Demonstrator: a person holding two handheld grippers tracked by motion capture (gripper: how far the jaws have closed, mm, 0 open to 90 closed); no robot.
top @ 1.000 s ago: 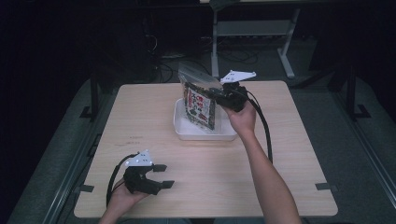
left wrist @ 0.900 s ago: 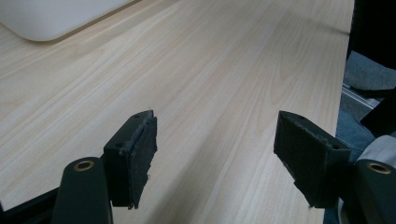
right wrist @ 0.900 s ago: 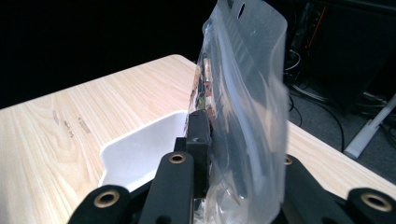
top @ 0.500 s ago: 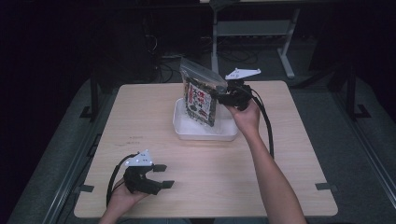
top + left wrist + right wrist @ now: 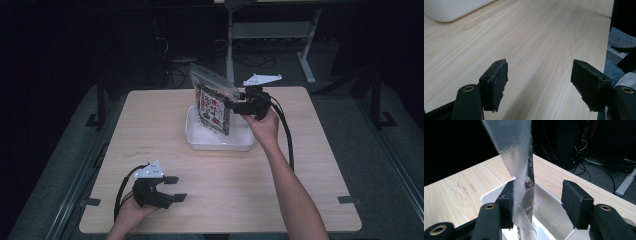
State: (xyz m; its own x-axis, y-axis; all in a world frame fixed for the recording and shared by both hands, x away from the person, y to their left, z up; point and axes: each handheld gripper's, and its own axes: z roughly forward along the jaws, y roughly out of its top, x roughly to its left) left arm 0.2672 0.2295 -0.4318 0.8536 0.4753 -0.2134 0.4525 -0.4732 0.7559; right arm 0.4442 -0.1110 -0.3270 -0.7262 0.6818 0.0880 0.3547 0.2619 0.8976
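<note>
Room: dark surroundings, with cables and a white frame seen beyond the far edge of a pale wooden table (image 5: 150, 125).
Tray: a white tray (image 5: 196, 137) is set toward the table's far edge, near the middle.
Bag: a clear bag (image 5: 212, 102) with a printed pack inside stands upright in the tray, long axis nearly vertical, its top leaning toward the far-left corner.
Right claw: the right claw (image 5: 229, 104) is held at the bag's right side, above the tray; its jaws have just been opening. In the right gripper view (image 5: 537, 202) the bag's clear film lies against the left pad while the right pad stands well clear, so the bag is judged released, not pinched.
Left claw: the left claw (image 5: 180, 188) rests near the table's near-left corner, jaws wide with nothing between them (image 5: 539, 85).
Key relation: the bag lies just left of the right claw, edge-on between its jaws; the right hand is far nearer than the left.
Next move, judged: the right claw would be drawn back to the right, clear of the film.
</note>
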